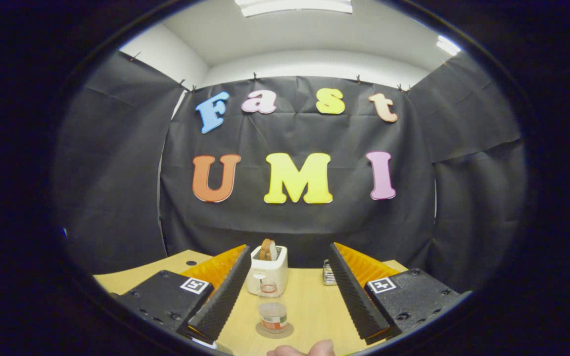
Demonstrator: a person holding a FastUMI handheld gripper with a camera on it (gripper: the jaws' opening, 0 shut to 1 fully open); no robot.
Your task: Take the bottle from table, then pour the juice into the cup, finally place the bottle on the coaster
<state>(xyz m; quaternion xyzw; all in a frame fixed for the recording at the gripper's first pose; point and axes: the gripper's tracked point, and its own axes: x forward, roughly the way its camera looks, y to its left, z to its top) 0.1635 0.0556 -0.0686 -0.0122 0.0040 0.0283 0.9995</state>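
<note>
Between the claw's (285, 287) two ribbed black fingers (220, 296), spread wide with nothing held, the small bottle (273, 316) stands upright on a round coaster (275, 330) on the pale wooden tabletop (314, 306). Just beyond the bottle, a clear cup (268, 288) sits against the front of a white toaster (266, 271) with bread poking out of its slot. Near the right finger, a small metal rack-like item (328, 273), too small to identify. Fingertips of a person's hand (302, 349) show nearest the camera.

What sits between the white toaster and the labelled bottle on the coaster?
In the gripper view, a small clear cup, close to the toaster; all lie between the open gripper's fingers.
</note>
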